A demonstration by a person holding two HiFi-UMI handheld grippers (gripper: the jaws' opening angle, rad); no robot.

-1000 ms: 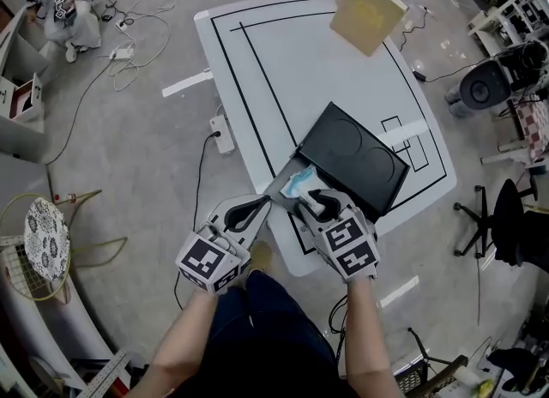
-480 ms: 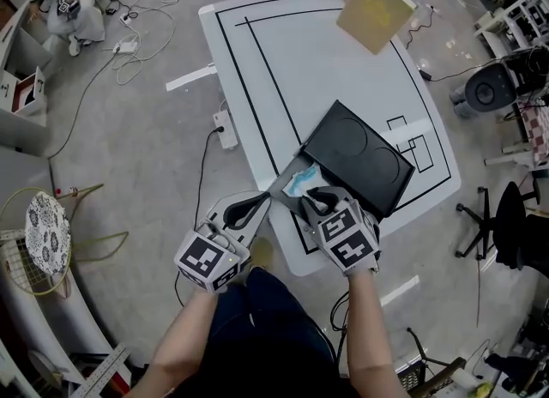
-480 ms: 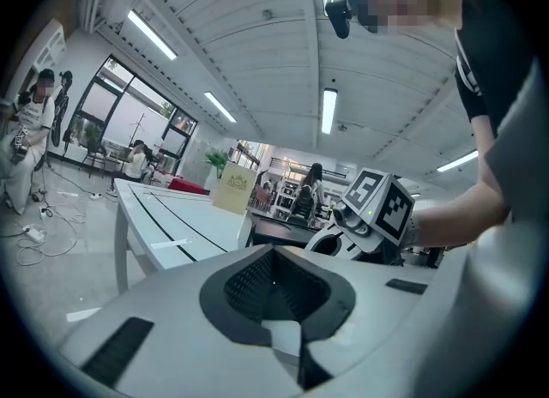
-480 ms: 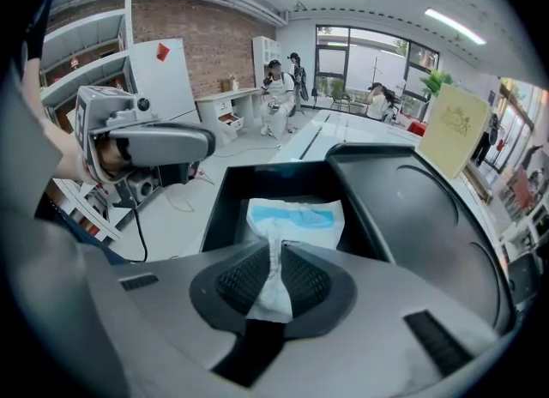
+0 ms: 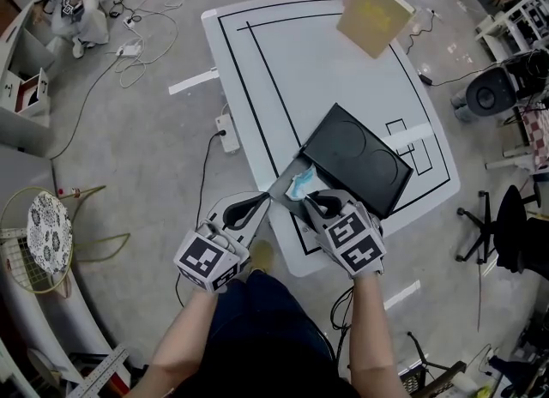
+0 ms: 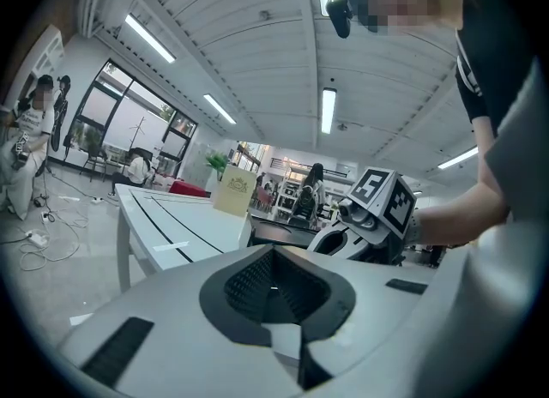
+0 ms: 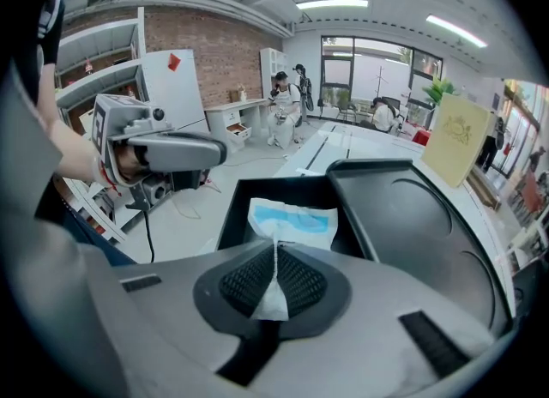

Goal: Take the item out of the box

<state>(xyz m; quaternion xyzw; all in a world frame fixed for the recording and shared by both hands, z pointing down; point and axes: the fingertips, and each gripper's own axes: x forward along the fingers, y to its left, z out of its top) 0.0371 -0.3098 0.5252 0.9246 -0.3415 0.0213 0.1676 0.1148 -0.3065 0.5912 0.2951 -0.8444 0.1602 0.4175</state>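
An open black box (image 5: 286, 183) sits at the near edge of the white table (image 5: 292, 62), its lid (image 5: 358, 158) lying flat beside it. A white and blue packet (image 5: 300, 183) stands up out of the box. My right gripper (image 5: 315, 202) is shut on the packet's near corner. In the right gripper view the packet (image 7: 292, 221) runs down between the pads (image 7: 249, 280), with the box (image 7: 249, 203) and lid (image 7: 412, 216) behind it. My left gripper (image 5: 260, 205) hovers just left of the box, jaws shut on nothing, and in its own view the left gripper (image 6: 273, 283) shows no object between them.
A beige carton (image 5: 375, 15) stands at the table's far edge. On the floor to the left lie a power strip (image 5: 223, 133) and cables. An office chair (image 5: 513, 225) and a fan (image 5: 489, 92) stand to the right. A person (image 5: 69, 2) sits far left.
The right gripper has edged slightly back and right with the packet in its jaws. The left gripper has stayed where it was.
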